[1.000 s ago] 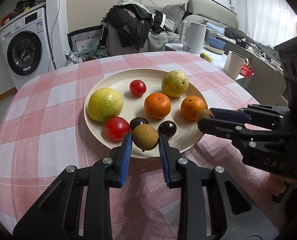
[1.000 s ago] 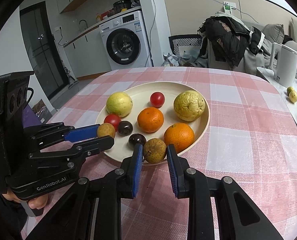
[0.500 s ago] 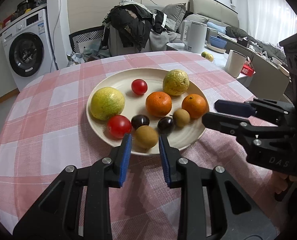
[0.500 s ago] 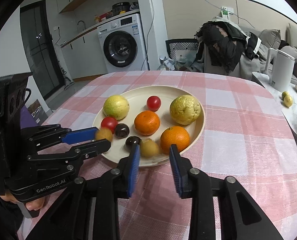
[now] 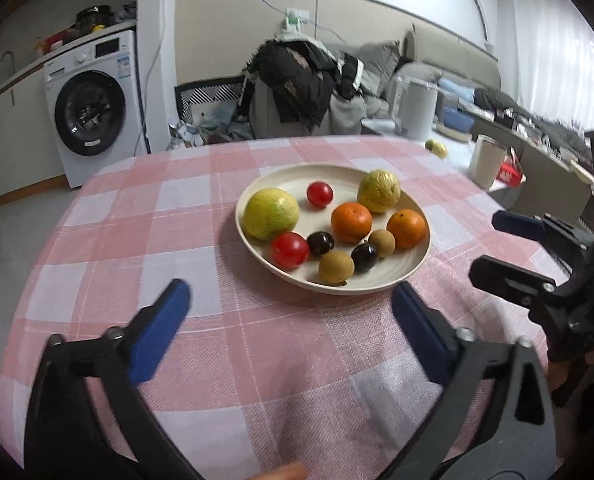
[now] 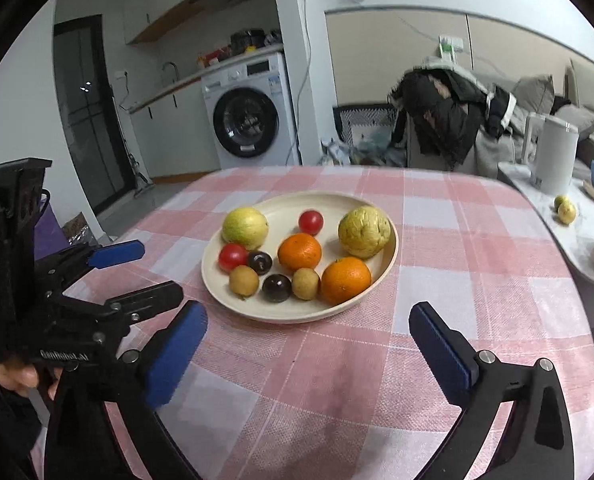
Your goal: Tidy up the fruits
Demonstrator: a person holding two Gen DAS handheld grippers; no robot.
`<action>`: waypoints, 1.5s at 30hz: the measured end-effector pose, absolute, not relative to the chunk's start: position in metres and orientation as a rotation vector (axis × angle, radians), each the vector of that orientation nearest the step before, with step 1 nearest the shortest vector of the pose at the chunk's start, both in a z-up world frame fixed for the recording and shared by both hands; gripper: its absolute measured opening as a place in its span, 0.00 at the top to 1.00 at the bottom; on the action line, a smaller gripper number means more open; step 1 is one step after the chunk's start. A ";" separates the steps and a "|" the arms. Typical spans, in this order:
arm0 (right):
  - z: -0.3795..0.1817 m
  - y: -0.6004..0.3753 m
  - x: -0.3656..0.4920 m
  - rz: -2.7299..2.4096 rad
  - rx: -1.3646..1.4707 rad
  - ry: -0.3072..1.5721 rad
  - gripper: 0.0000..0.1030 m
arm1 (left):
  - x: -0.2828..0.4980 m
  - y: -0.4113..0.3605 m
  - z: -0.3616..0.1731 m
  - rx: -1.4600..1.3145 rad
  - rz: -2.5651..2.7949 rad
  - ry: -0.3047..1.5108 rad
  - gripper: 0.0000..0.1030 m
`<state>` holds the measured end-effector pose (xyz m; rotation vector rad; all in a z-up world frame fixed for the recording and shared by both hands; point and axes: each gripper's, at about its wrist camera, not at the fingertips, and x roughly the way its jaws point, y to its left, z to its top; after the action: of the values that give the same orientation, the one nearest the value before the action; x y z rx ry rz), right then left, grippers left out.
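Blue-padded and black-framed, the left gripper (image 5: pixel 289 304) is hanging over the pink-and-white checked cloth of the round worktop (image 5: pixel 145 216), just short of the near rim of the cream round plate (image 5: pixel 417 204). Its jaws have just been opening and are now standing spread wide with nothing between them. The right gripper (image 6: pixel 309 332) is doing the same on its side: jaws have just been opening, spread wide, empty, near the plate's near edge.

All the fruit is sitting on the plate. Nearest the rim, the two small tan-brown round fruits, one on the left (image 5: pixel 335 267) and one to its right (image 5: pixel 381 237), are lying among two dark purple plums (image 5: pixel 364 257), with a red tomato (image 5: pixel 289 250) at the near left. Behind them two oranges (image 5: pixel 351 222) are resting mid-plate, and farthest off are a large yellow-green citrus (image 5: pixel 271 213), a small red tomato (image 5: pixel 319 194) and a wrinkled yellow fruit (image 5: pixel 378 191).

The step in hand looks like a release and pull-away, and it seems nearly complete. To finish it well, both grippers should be drawing clear along the line they are pointing, keeping the pads above the rim so the plate is not being nudged. The small round fruits are likely to roll easily, so nothing should be brushing them. No fruit is showing loose on the cloth, though two small yellow ones (image 6: pixel 565 208) are lying on a pale side surface at the far right; whether they belong to the task I cannot tell.
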<state>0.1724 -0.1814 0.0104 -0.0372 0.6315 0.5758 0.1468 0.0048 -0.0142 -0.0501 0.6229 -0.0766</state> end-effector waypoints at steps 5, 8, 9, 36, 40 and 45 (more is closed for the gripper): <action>0.017 -0.189 0.159 0.592 -0.013 0.588 0.00 | 0.123 0.011 -0.006 -0.049 -0.052 0.569 0.01; 0.022 -0.195 0.150 0.604 0.009 0.546 0.00 | 0.113 0.012 -0.003 -0.048 -0.041 0.543 0.01; 0.022 -0.197 0.148 0.607 0.011 0.534 0.00 | 0.111 0.012 -0.003 -0.046 -0.039 0.540 0.01; 0.025 -0.196 0.132 0.580 -0.044 0.456 0.00 | 0.099 0.008 0.001 -0.054 -0.076 0.494 0.01; 0.025 -0.196 0.132 0.579 -0.044 0.456 0.00 | 0.098 0.007 0.001 -0.047 -0.080 0.490 0.01; 0.025 -0.196 0.132 0.580 -0.045 0.455 0.00 | 0.098 0.006 0.001 -0.047 -0.079 0.490 0.01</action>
<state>0.1318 -0.1964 0.0246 -0.0446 0.4548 0.5802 0.0977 0.0061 0.0014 -0.0470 0.4899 -0.0794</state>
